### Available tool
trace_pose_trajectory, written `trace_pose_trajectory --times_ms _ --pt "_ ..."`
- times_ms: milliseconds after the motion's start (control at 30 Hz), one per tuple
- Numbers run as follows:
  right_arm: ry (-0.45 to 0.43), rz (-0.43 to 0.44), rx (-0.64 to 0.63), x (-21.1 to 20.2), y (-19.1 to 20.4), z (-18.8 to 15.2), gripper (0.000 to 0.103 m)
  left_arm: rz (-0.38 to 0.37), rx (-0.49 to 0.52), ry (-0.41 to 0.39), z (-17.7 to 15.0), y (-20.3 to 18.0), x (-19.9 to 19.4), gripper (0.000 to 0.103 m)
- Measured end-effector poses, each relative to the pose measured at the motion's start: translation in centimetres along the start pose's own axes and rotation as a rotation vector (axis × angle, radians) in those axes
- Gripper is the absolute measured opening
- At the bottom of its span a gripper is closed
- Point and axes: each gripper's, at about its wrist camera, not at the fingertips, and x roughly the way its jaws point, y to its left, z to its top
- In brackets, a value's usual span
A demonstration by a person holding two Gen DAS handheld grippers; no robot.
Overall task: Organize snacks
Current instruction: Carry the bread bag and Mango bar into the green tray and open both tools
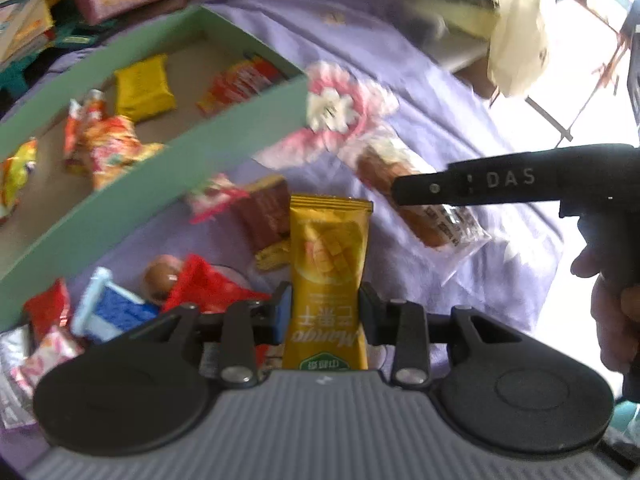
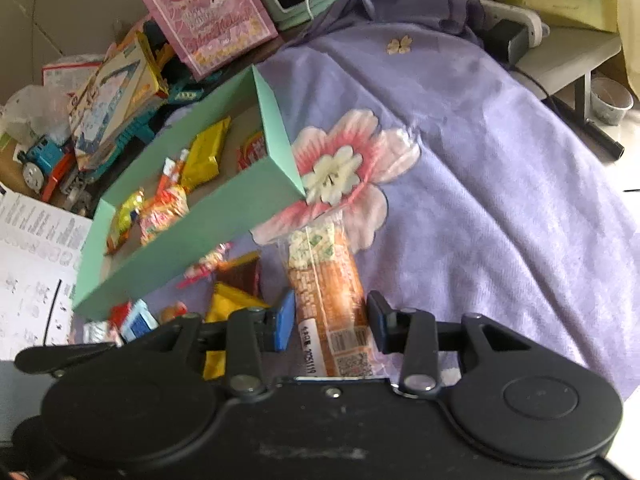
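Several snacks already lie in the green box (image 1: 224, 140); beside it, the left gripper (image 1: 326, 312) pinches a mango packet (image 1: 328, 248), the right gripper (image 2: 330, 320) clasps a bread pack (image 2: 324, 280); more remain.

The left tool (image 1: 326, 312) points steeply down, its pads clamped on an upright yellow mango packet (image 1: 328, 272). The right tool (image 2: 332, 320), tilted down, grips a long clear-wrapped bar (image 2: 326, 280); a hand (image 1: 612, 320) holds its handle.
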Motion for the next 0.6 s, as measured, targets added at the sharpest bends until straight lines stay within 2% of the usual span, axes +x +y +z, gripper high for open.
trace_pose_trajectory --times_ms 200,400,600 --pt "-0.047 0.014 -0.019 -1.6 2.1 2.4 0.038 -0.003 -0.141 -0.102 0.4 4.3 -4.1 0.034" --pt "-0.077 0.031 -0.07 -1.3 5.9 5.3 0.038 0.05 -0.259 -0.207 1.3 10.4 -7.4 0.034" --pt "-0.077 0.034 -0.082 1.3 9.4 8.6 0.038 0.117 -0.364 -0.233 1.7 17.3 -8.3 0.034"
